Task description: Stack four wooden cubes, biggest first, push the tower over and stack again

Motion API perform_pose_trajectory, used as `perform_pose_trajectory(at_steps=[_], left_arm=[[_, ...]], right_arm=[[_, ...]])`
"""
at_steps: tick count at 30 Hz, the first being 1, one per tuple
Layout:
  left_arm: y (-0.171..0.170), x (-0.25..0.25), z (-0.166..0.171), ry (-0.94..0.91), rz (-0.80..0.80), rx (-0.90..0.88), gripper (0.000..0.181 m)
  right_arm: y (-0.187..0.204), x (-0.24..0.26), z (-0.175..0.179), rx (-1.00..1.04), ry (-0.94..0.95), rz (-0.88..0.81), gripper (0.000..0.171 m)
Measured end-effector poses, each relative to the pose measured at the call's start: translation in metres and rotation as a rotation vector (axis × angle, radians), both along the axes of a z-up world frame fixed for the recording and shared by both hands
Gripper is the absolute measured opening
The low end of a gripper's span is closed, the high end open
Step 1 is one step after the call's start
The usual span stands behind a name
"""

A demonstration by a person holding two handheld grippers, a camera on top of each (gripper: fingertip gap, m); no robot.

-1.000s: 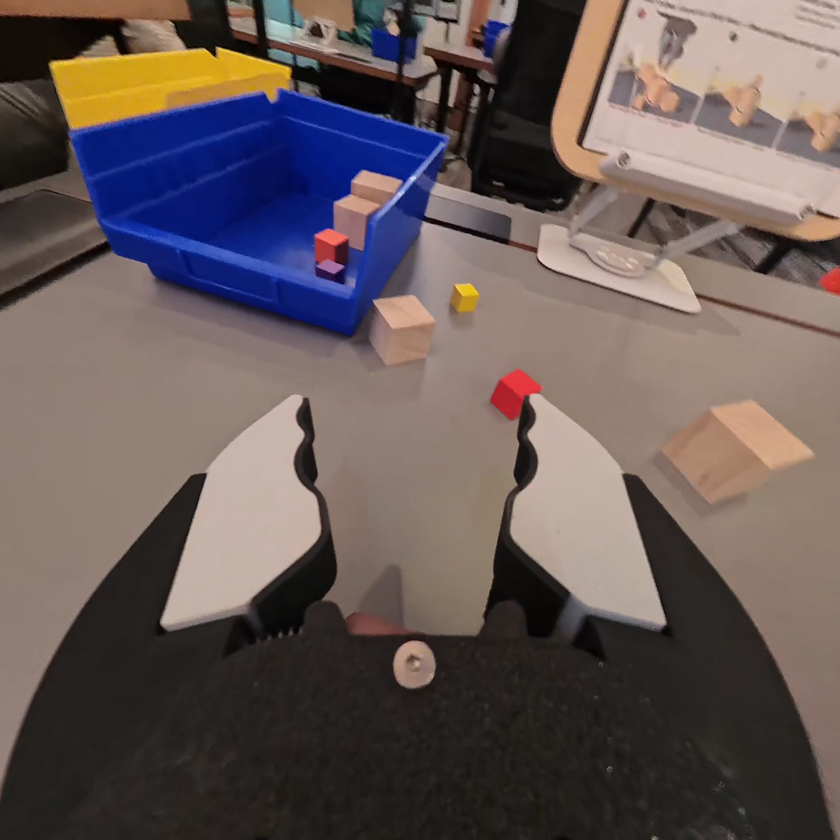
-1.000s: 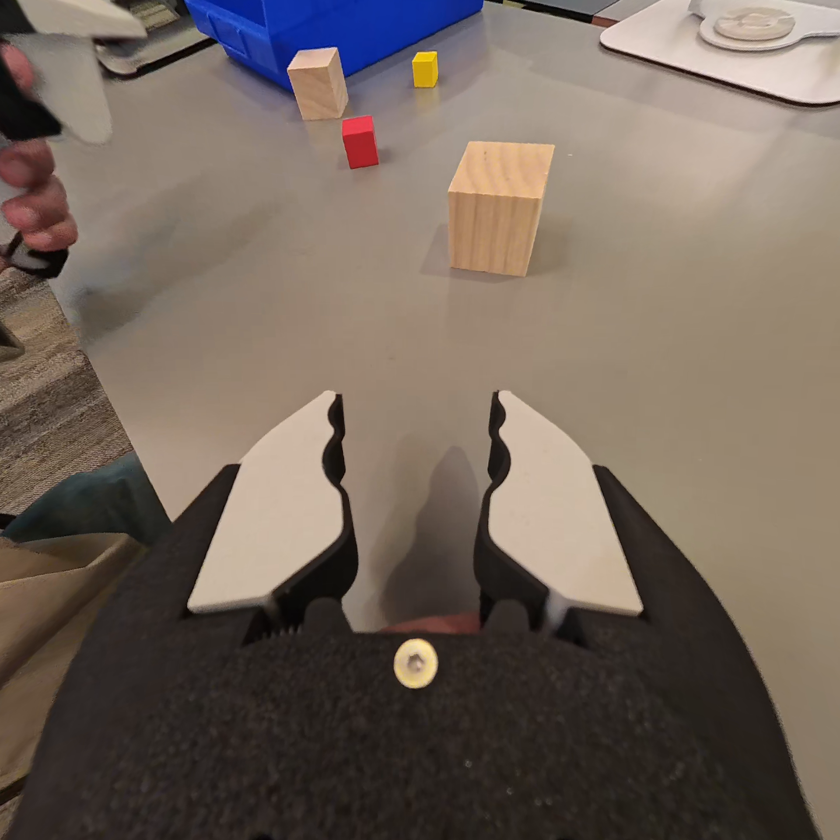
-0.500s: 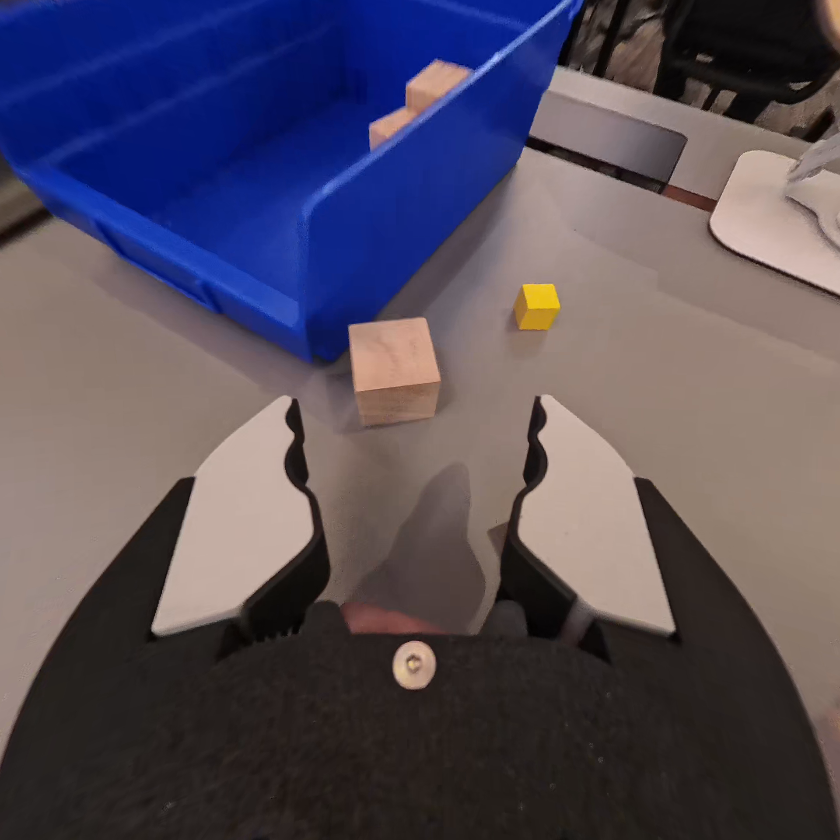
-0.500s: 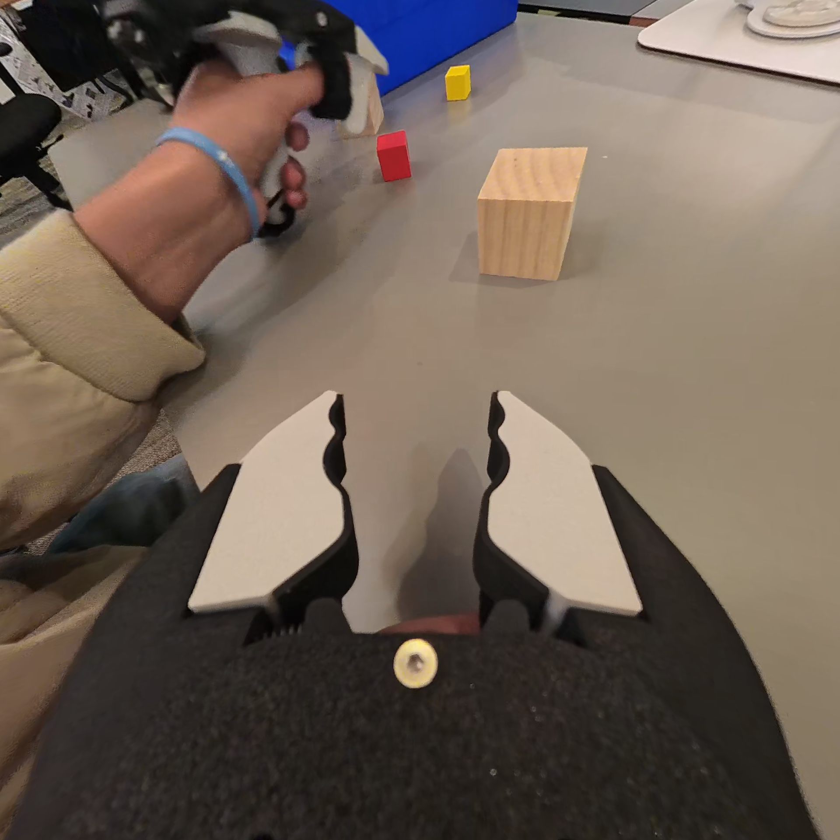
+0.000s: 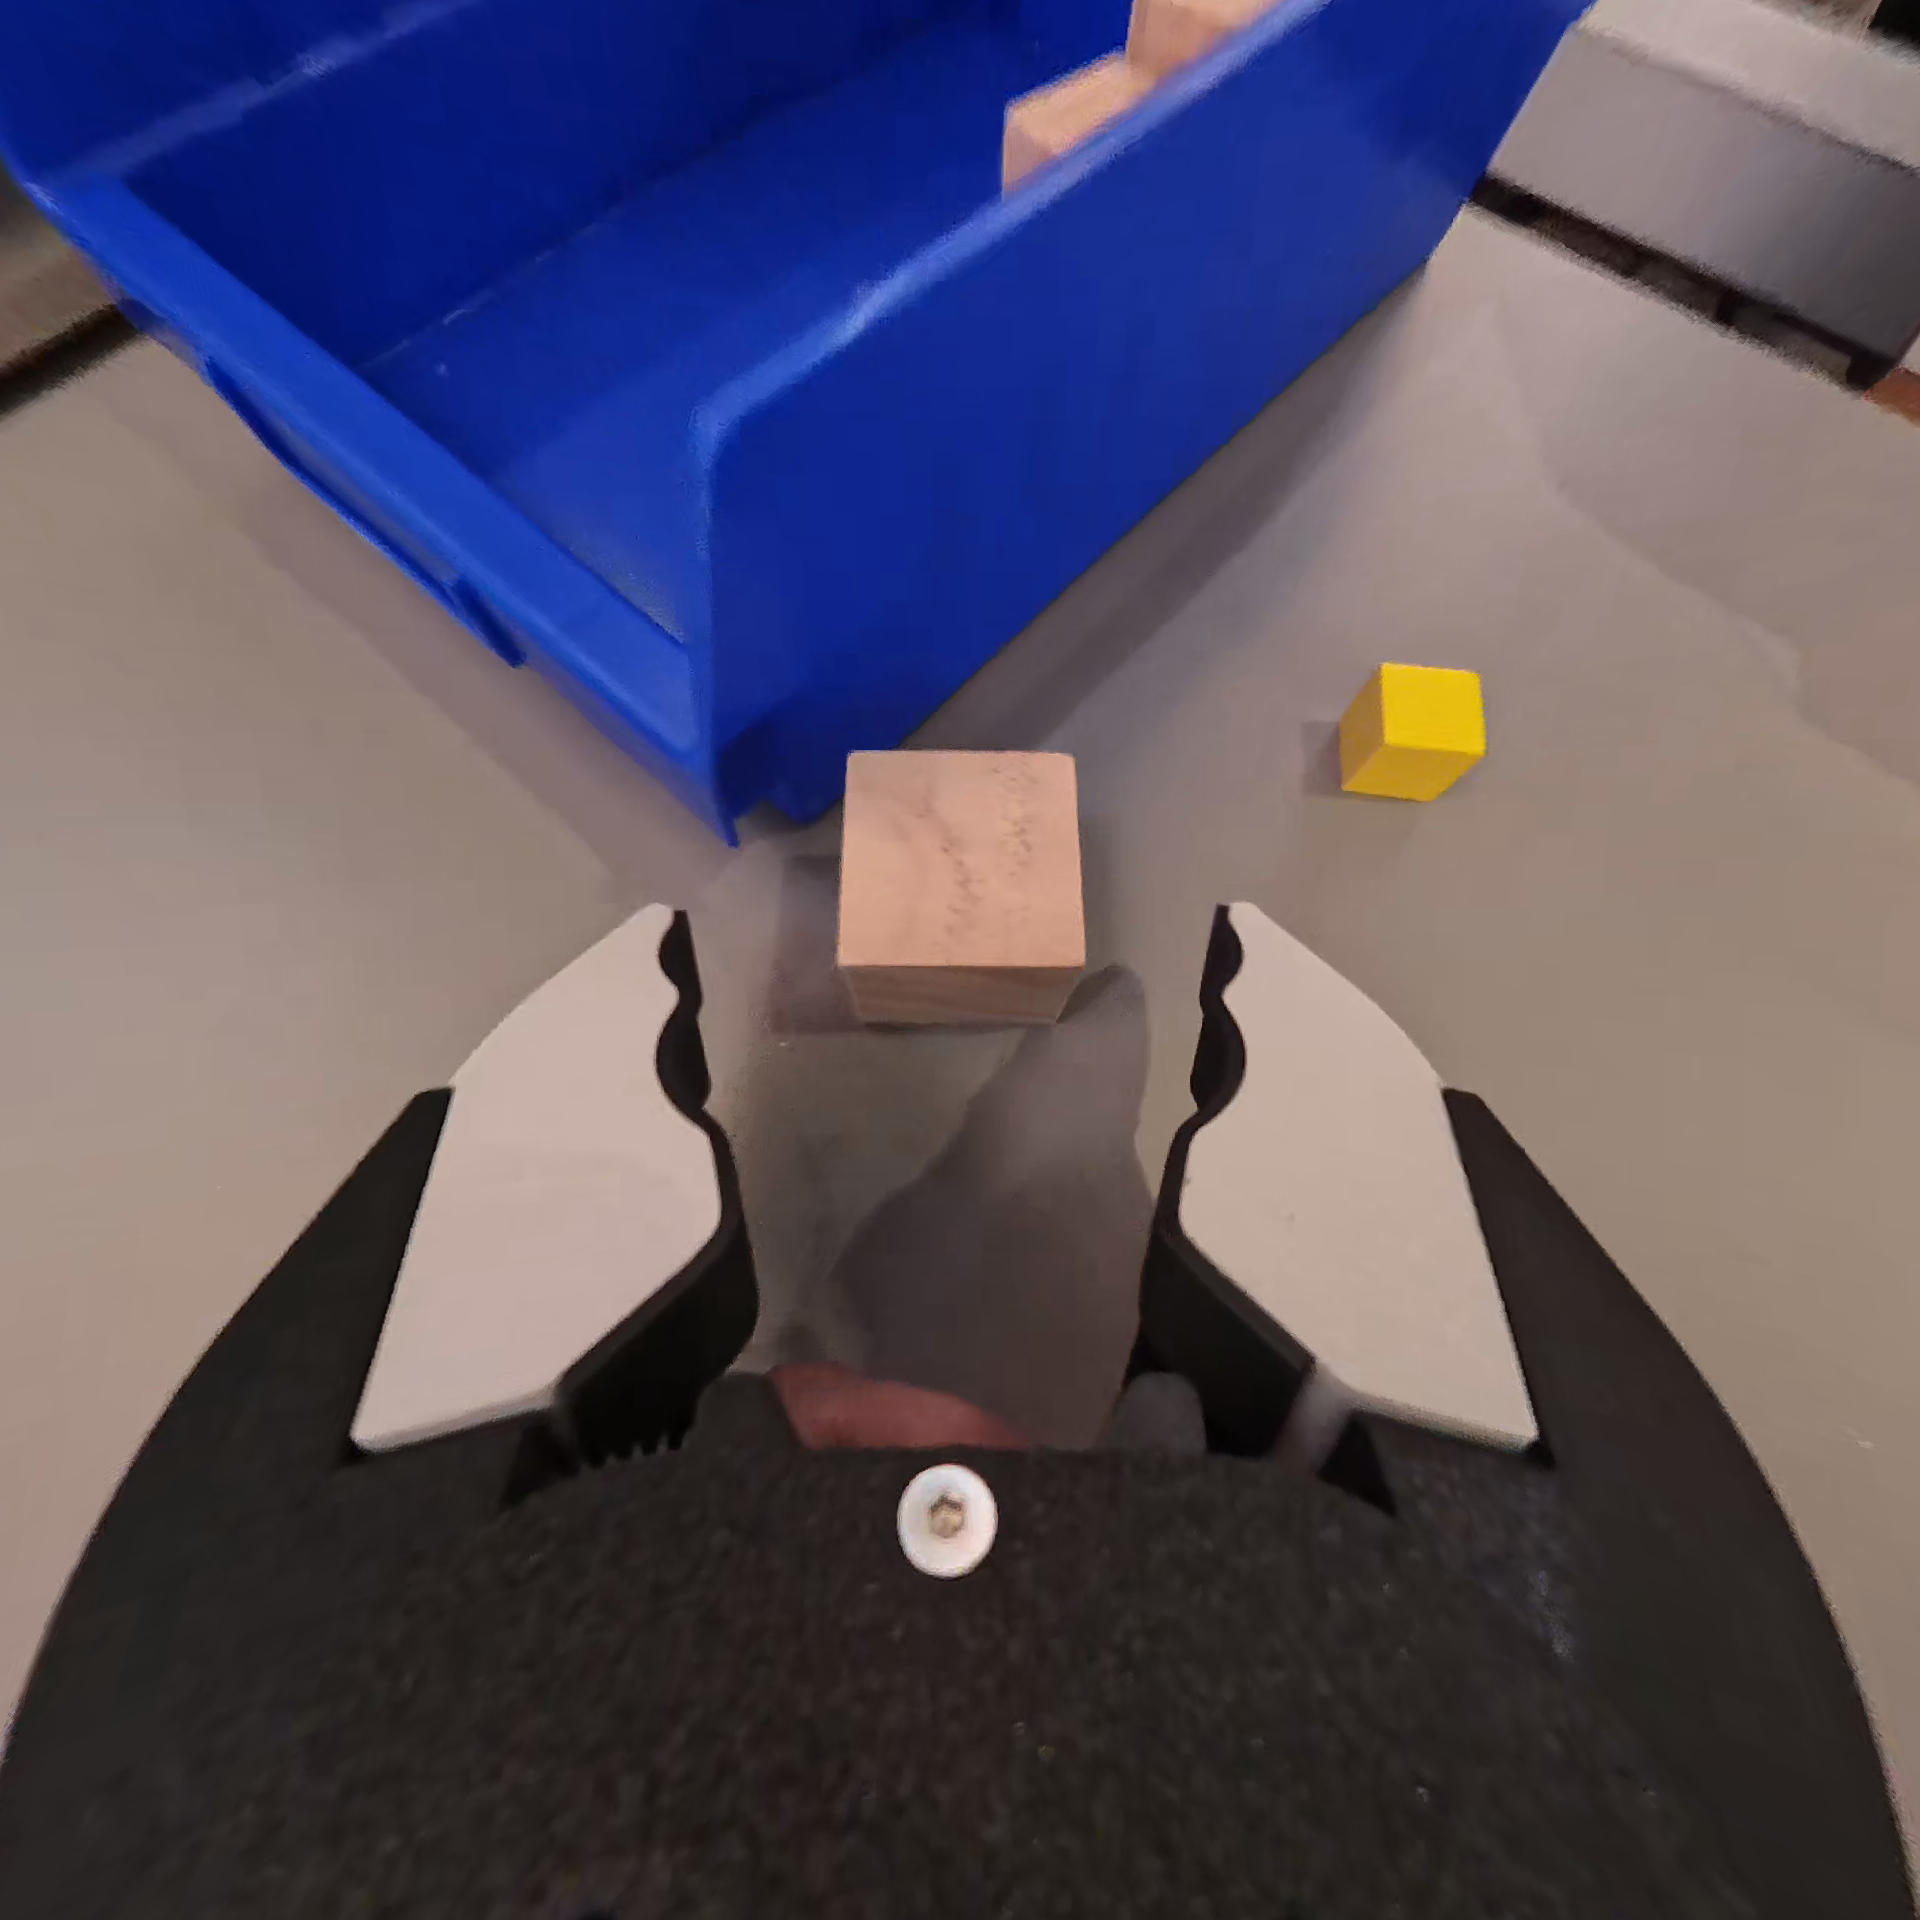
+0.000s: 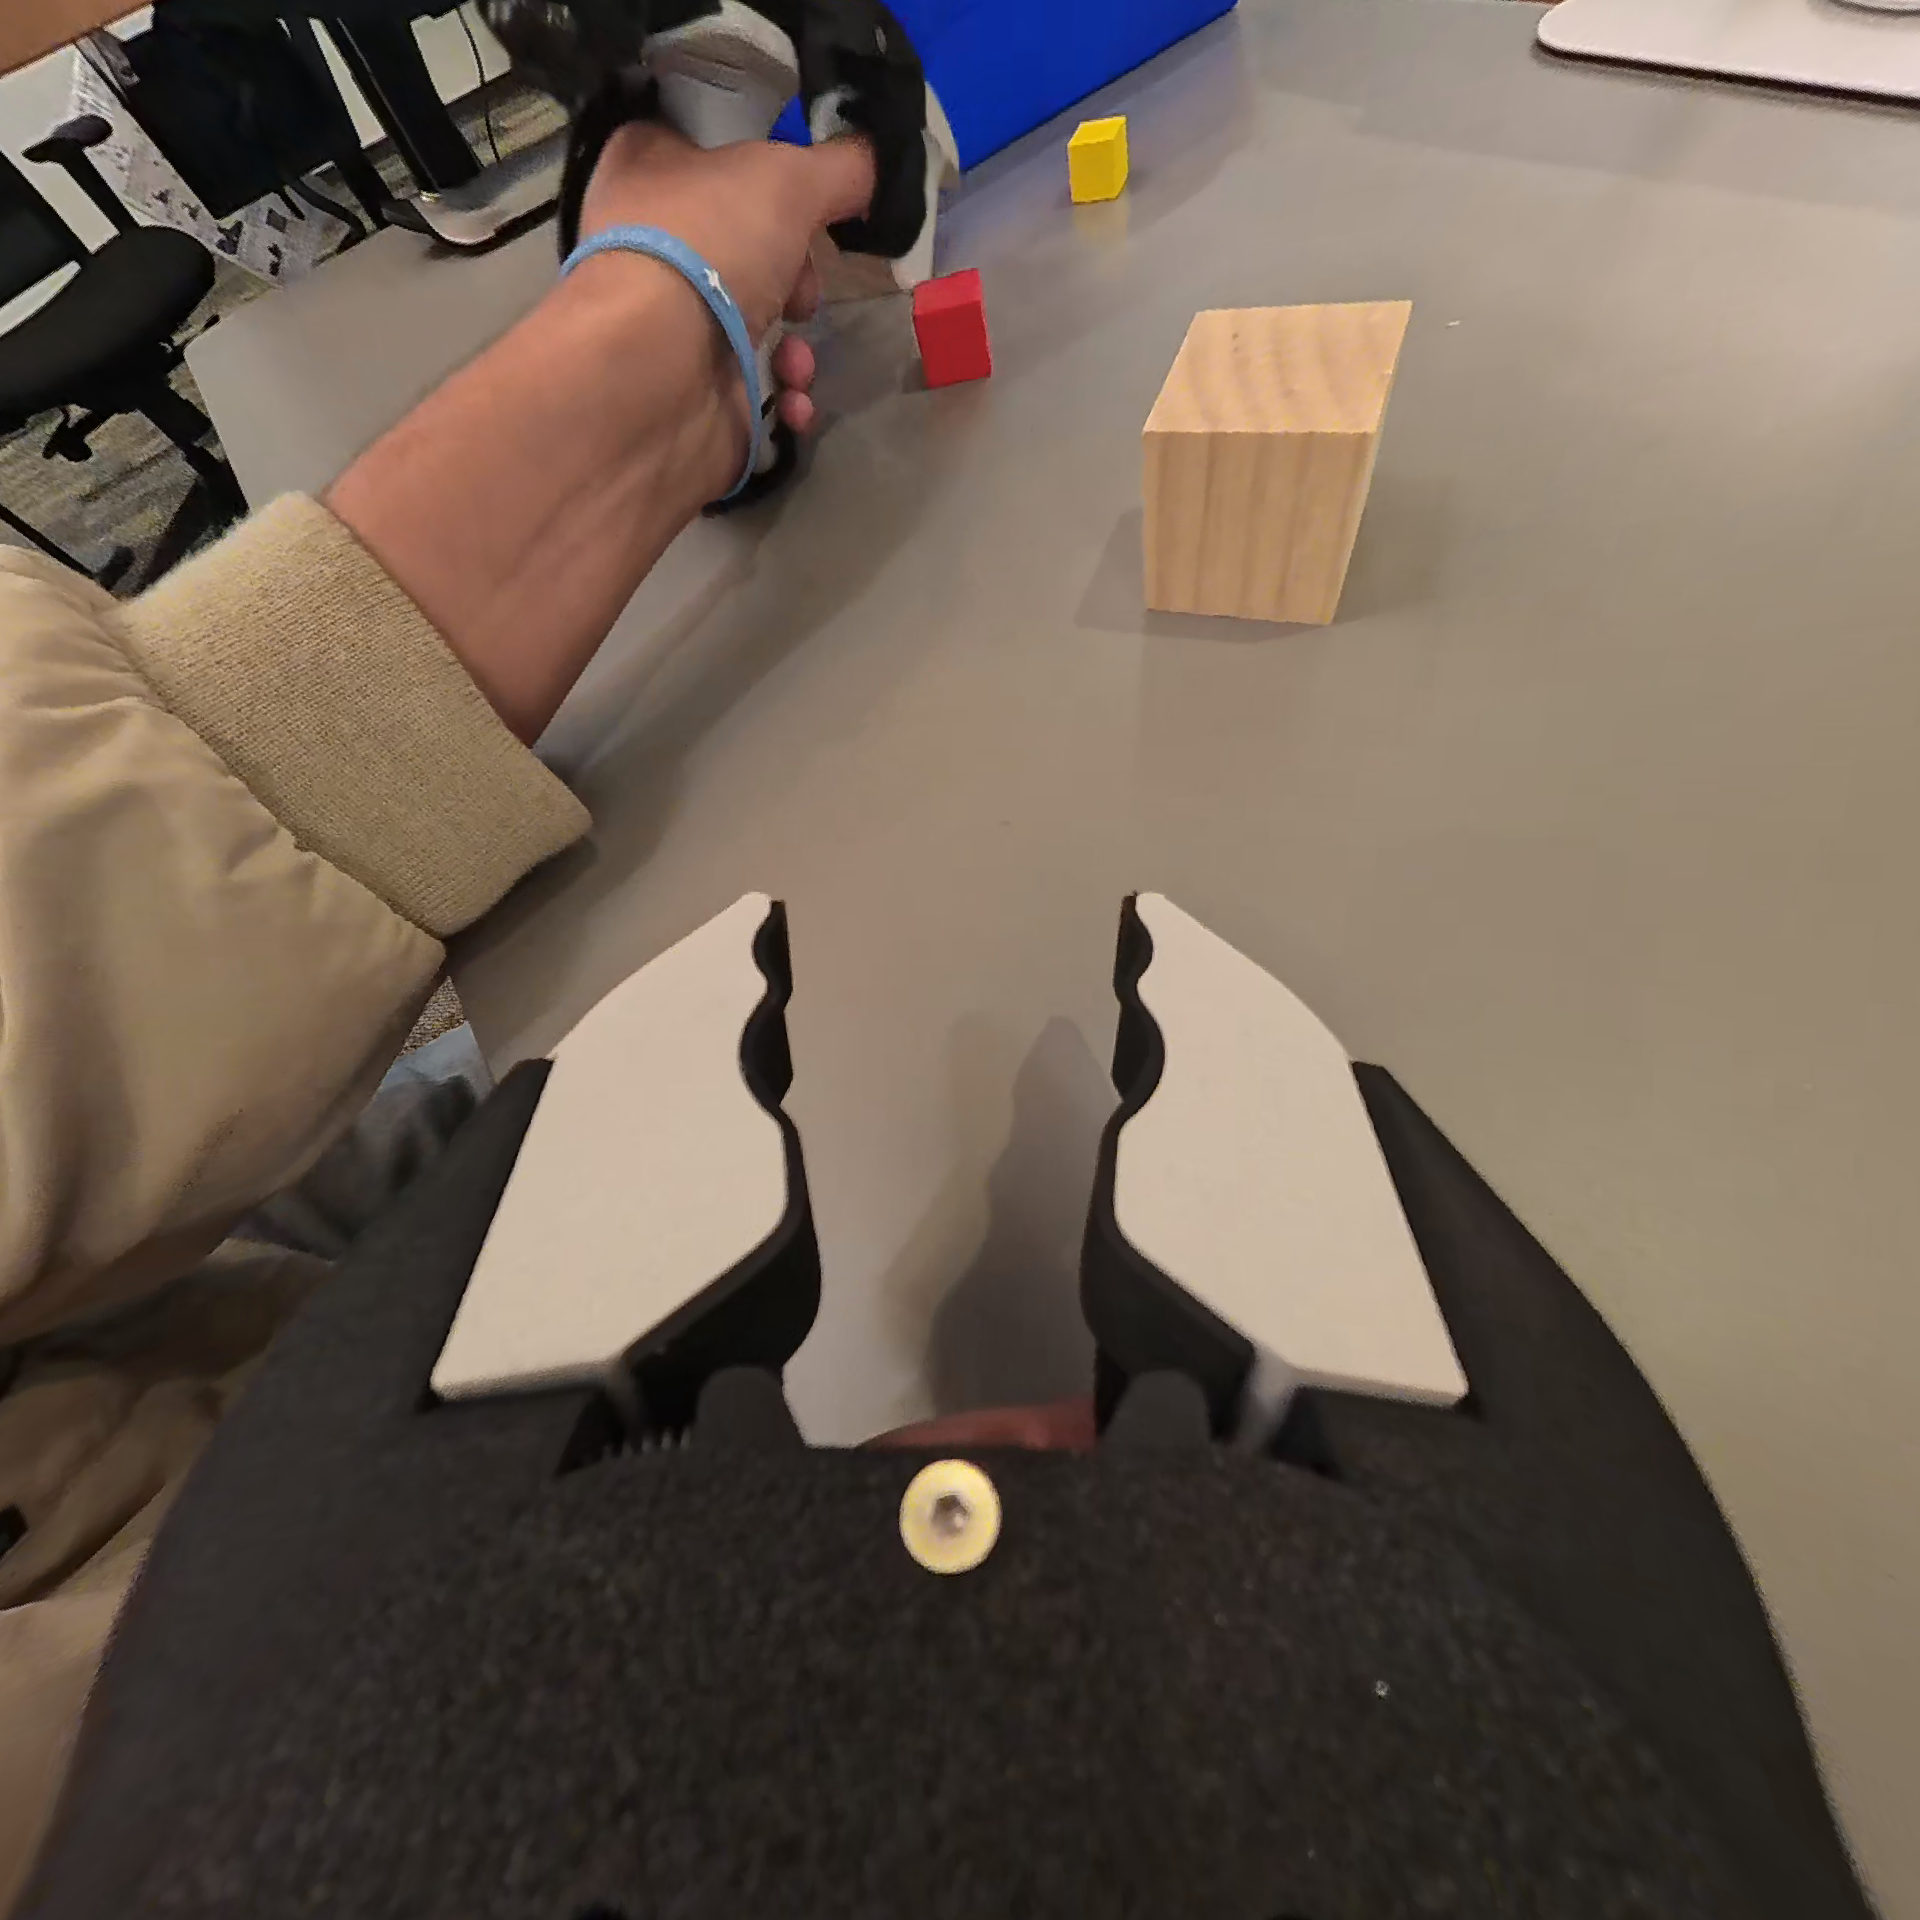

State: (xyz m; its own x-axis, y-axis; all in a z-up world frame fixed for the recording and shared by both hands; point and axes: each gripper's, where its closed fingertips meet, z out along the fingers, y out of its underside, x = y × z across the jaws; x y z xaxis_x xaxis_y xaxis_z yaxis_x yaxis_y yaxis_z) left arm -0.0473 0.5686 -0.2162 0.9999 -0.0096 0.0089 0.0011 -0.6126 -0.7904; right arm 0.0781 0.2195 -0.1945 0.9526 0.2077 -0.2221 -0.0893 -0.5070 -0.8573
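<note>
right now your left gripper [image 5: 951,914] is spread wide, with the mid-size wooden cube [image 5: 961,883] at frame centre just beyond its tips, squarely facing you, beside the blue bin [image 5: 935,499]. your right gripper [image 6: 951,904] gapes empty, the biggest cube [image 6: 1268,468] upright at upper right.

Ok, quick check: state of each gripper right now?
Left gripper: open, empty, lined up on the medium wooden cube.
Right gripper: open, empty, above bare table.
</note>
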Motion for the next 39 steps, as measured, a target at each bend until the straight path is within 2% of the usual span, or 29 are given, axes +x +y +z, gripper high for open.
perform_pose_trajectory(at_steps=[4, 7, 9, 12, 16, 22, 24, 26, 33, 36, 39], left_arm=[[0.003, 0.009, -0.019, -0.004, -0.023, -0.133, 0.093], [0.005, 0.009, -0.021, -0.003, -0.023, -0.146, 0.076], [0.008, 0.006, -0.020, 0.001, -0.021, -0.140, 0.051], [0.012, 0.004, -0.018, -0.028, -0.029, -0.130, 0.049], [0.004, 0.012, -0.008, -0.096, -0.122, -0.090, 0.048], [-0.037, 0.019, 0.038, -0.073, -0.422, 0.094, 0.048], [-0.051, 0.005, 0.052, -0.017, -0.461, 0.147, 0.048], [-0.073, 0.007, 0.069, -0.090, -0.583, 0.206, 0.047], [-0.126, 0.012, 0.084, -0.107, -0.954, 0.249, 0.047], [-0.144, 0.040, 0.100, -0.203, -1.174, 0.226, 0.047], [-0.182, 0.088, 0.125, -0.363, -1.537, 0.213, 0.047]], right_arm=[[0.000, -0.001, -0.002, -0.010, -0.009, 0.005, 0.060], [0.000, -0.002, -0.002, -0.016, -0.012, 0.010, 0.060], [0.000, -0.002, -0.003, -0.019, -0.011, 0.011, 0.060], [0.000, -0.002, -0.003, -0.020, -0.005, 0.012, 0.059], [0.000, -0.003, -0.004, -0.023, -0.006, 0.013, 0.059], [-0.001, -0.001, -0.004, -0.024, -0.015, 0.006, 0.058], [-0.001, 0.000, -0.004, -0.026, -0.013, 0.004, 0.058], [-0.001, 0.000, -0.004, -0.026, -0.015, 0.002, 0.057], [-0.001, 0.005, -0.003, -0.021, -0.042, -0.017, 0.056], [-0.002, 0.009, -0.001, -0.013, -0.055, -0.029, 0.056], [-0.002, 0.013, 0.003, 0.005, -0.046, -0.036, 0.056]])
